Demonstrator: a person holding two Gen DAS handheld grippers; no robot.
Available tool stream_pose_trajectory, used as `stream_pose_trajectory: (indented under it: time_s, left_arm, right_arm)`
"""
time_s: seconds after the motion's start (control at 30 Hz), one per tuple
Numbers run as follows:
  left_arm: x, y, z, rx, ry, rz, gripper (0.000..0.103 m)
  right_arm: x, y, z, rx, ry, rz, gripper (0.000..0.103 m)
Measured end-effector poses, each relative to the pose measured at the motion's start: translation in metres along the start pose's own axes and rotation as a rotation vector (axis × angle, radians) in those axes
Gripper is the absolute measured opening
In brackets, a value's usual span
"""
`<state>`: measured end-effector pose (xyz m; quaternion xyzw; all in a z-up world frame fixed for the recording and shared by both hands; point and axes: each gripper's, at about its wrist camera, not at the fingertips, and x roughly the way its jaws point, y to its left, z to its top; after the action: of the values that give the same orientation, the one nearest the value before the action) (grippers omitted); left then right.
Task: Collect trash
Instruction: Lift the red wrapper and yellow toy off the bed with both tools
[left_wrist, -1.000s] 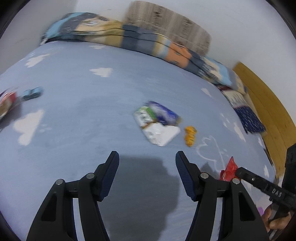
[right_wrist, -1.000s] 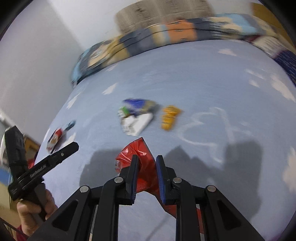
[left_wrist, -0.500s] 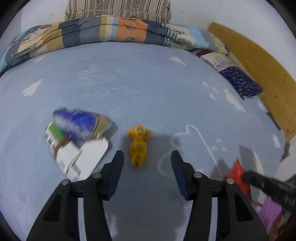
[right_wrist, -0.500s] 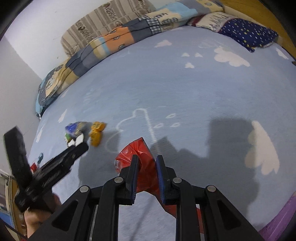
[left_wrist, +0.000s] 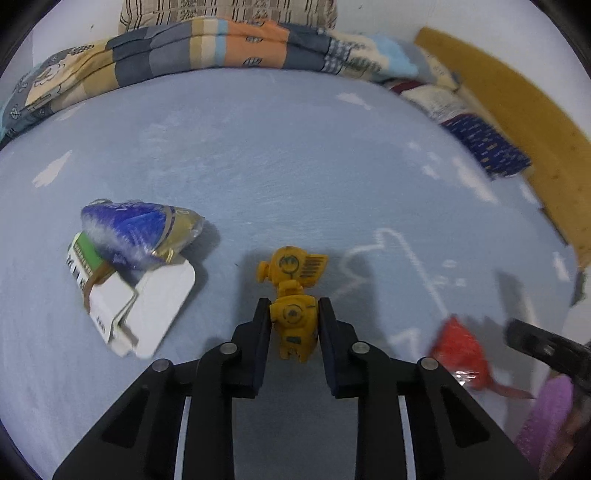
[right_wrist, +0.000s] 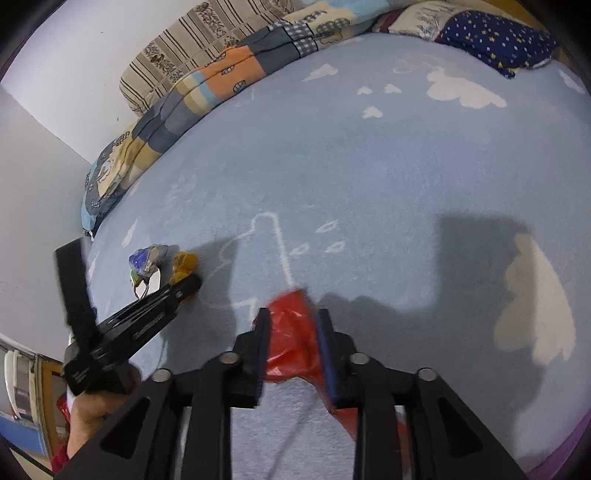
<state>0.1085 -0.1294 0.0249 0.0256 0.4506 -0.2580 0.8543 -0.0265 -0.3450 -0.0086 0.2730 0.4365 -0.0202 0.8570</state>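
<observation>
Left wrist view: the pale blue bed sheet (left_wrist: 295, 166) fills the frame, a folded patchwork quilt (left_wrist: 207, 48) along its 12 o'clock edge. At 9 o'clock a white carton (left_wrist: 147, 314) lies under a blue snack wrapper (left_wrist: 136, 232). The left gripper (left_wrist: 292, 317) has just been closing and pinches the yellow toy figure (left_wrist: 293, 321) at centre. In the right wrist view, the right gripper (right_wrist: 293, 332) has just been opening; the red plastic bag (right_wrist: 291, 332) sits between its jaws, whether pressed cannot be told.
</observation>
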Motion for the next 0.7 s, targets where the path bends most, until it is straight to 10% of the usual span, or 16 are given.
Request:
stream_pose_trajectory:
  time_s: [0.43,0.57,0.7]
  left_arm:
    - [-0.104,0.011,-0.026,-0.029,-0.108,0.007,0.024]
    - [-0.143,0.011,-0.041,-0.021,-0.146,0.015,0.024]
    - [-0.178,0.006,-0.063,-0.012,-0.18,0.018,0.024]
  right_arm:
    - [0.047,0.015,-0.017,-0.233,0.096,-0.108,0.049]
    - [0.038,0.019,-0.014,-0.177,0.093,-0.084,0.022]
    - [0.016,0.031,-0.015,-0.136,0.047,-0.023,0.019]
